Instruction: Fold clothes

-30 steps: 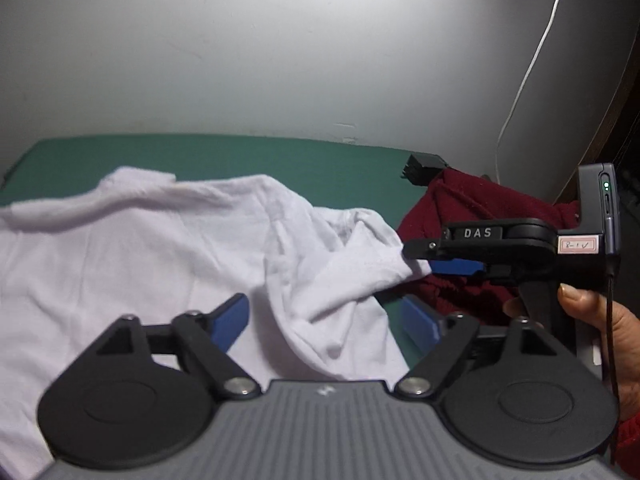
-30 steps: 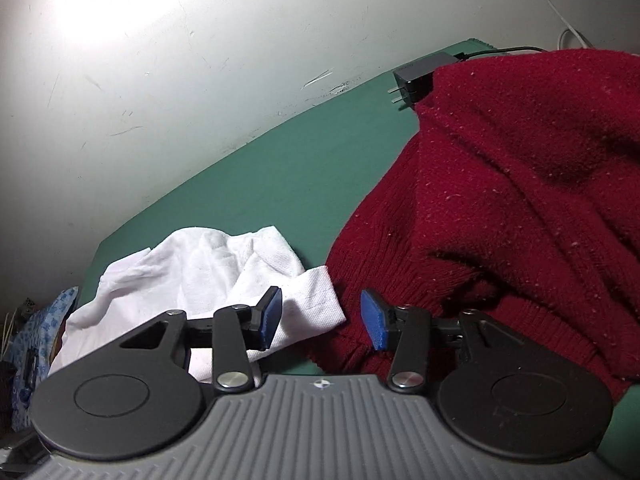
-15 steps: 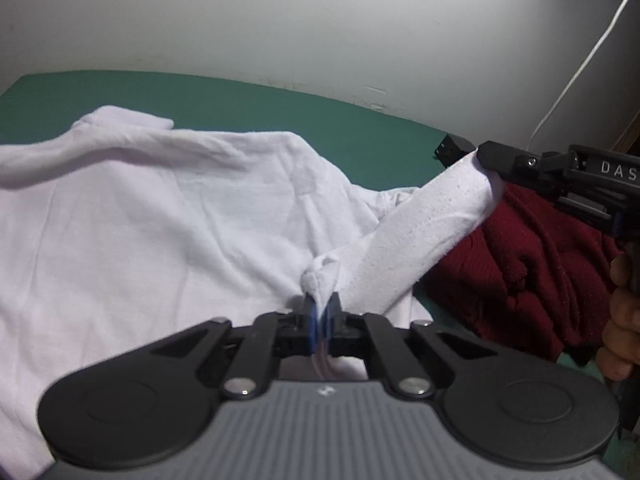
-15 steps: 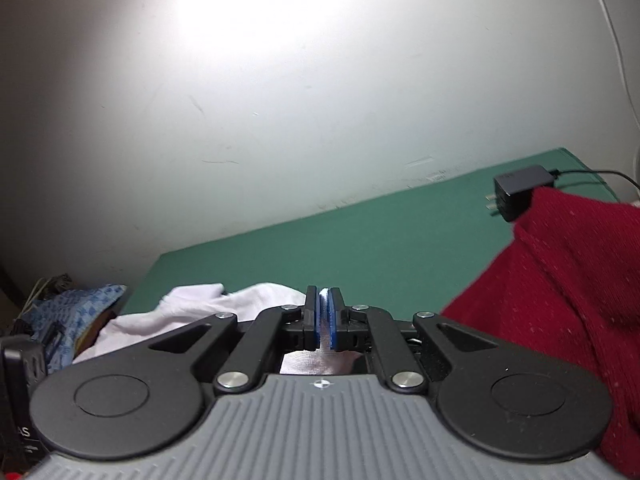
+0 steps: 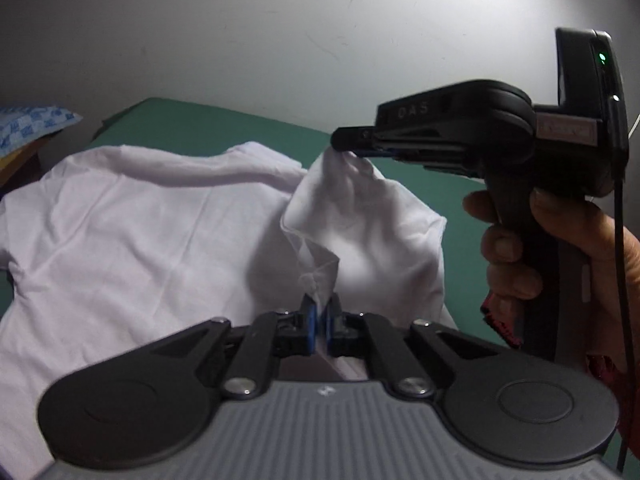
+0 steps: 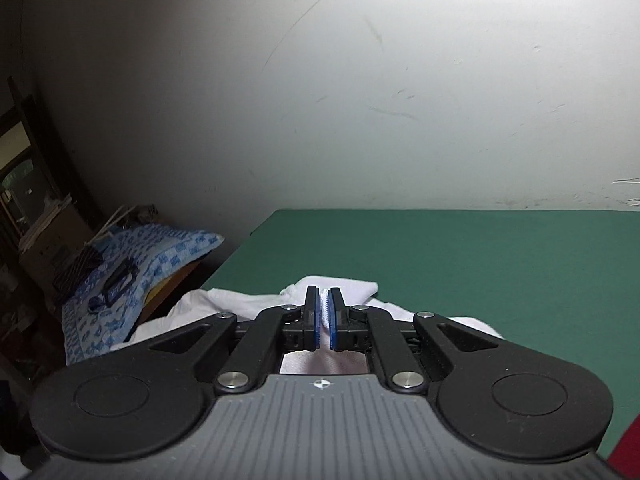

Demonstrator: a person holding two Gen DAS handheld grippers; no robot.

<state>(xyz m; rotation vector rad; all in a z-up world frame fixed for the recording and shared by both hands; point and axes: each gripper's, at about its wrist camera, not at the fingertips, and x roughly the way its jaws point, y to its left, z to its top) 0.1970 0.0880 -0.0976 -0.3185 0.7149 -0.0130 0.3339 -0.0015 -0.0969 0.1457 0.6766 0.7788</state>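
Note:
A white T-shirt (image 5: 132, 240) lies spread on the green table (image 5: 192, 120). My left gripper (image 5: 319, 312) is shut on a bunched edge of the shirt's right side. My right gripper (image 5: 352, 148), seen in the left wrist view, is shut on another part of the same edge and holds it lifted above the table. The cloth hangs in a fold between the two grippers. In the right wrist view my right gripper (image 6: 323, 312) pinches white cloth, and the shirt (image 6: 224, 300) trails below it.
A blue checked cloth (image 6: 132, 256) covers a low surface left of the table, with small dark items on it. A white wall stands behind the table. A bit of dark red garment (image 5: 500, 324) shows under the right hand. The green table (image 6: 460, 256) stretches right.
Both grippers closed on the shirt's right edge, then lifted it and carried it left over the shirt. The red sweater has nearly left both views.

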